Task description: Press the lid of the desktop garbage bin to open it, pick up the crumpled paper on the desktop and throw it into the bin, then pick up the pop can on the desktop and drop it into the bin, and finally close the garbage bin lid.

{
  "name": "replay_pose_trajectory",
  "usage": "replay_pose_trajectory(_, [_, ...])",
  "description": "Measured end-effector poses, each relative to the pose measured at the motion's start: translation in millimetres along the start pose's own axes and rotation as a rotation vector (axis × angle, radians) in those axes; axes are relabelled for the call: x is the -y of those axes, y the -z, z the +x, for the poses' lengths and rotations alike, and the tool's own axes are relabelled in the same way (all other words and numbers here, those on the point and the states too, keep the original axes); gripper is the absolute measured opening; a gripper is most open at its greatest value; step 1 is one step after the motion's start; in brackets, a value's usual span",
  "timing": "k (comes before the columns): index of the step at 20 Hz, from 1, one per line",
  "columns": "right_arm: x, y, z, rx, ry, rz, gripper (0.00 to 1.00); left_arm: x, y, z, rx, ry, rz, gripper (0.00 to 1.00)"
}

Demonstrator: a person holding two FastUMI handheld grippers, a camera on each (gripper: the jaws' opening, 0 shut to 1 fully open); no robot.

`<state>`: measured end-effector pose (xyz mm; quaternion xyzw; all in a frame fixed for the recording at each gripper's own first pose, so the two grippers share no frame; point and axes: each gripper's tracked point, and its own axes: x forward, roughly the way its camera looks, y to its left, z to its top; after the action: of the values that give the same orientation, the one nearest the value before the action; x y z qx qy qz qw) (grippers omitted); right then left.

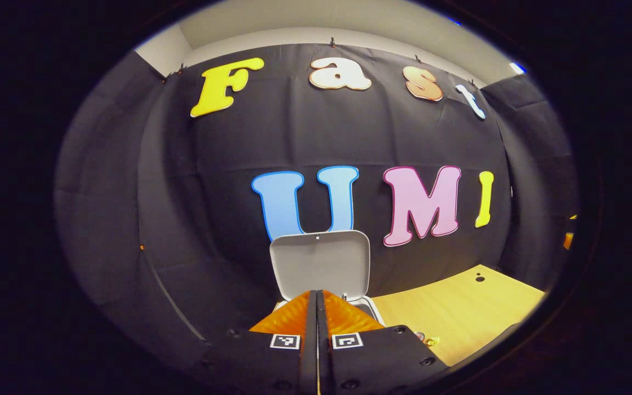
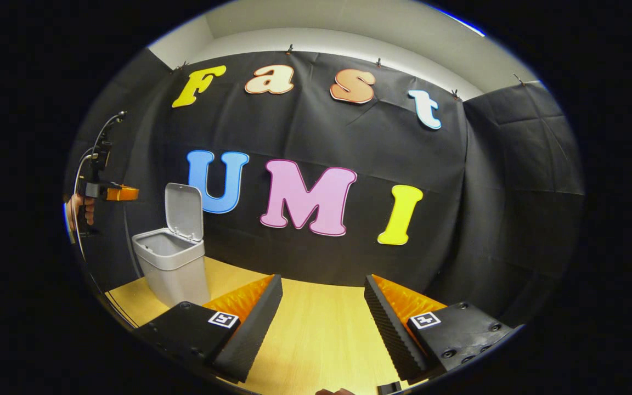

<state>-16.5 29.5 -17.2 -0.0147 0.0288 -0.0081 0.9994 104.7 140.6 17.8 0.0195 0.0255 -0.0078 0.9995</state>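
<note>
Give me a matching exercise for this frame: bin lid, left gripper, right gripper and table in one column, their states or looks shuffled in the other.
Things:
1. bin lid
2. left gripper
3. right gripper
4. table

States:
A. fingers pressed together, nothing between them
B. pale wood surface
C. standing up, bin open
D. fingers spread wide apart, nothing between them

Pairs: 1-C, 2-A, 3-D, 4-B
</note>
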Motion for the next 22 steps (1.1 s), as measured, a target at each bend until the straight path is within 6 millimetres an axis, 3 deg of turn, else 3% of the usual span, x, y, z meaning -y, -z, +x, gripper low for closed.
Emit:
replay_pose_trajectory(5, [-25.9,4.1,12.3,-0.007,-0.082,-0.002,0.97,19.8,-12.0,-63.6,0.033,0.016,-0.070,0.07])
replay_pose_trajectory(10, [-58.0,24.8,36.5,-0.038,-0.184,0.014,0.97,41.2,-10.9,-119.3,0.045,0.015,-0.123,0.07])
replay_pose_trajectory(12, [-70.8,30.2,49.0,-0.042,-0.229,0.012,0.97,49.0,-9.2,-134.6,0.048,0.017,-0.119,0.16])
replay_pose_trajectory(14, [-83.6,32.0,64.4,-0.021,-0.275,0.019,0.97,43.5,-15.7,-145.3,0.074,-0.024,-0.126,0.39])
replay_pose_trajectory(15, [-88.1,36.1,72.4,-0.018,-0.298,0.020,0.97,44.3,-17.8,-149.4,0.086,-0.048,-0.139,0.68])
replay_pose_trajectory(17, [-96.2,43.3,89.7,-0.019,-0.334,0.025,0.97,35.4,-19.8,-155.8,0.090,-0.122,-0.150,0.90])
replay_pose_trajectory(19, [-105.3,51.2,110.2,-0.021,-0.373,0.015,0.97,28.8,-20.1,-164.3,0.083,-0.196,-0.136,0.90])
replay_pose_trajectory(22, [-115.1,80.6,137.7,-0.069,-0.414,0.008,0.97,35.7,-25.1,-175.0,0.088,-0.251,-0.134,0.91])
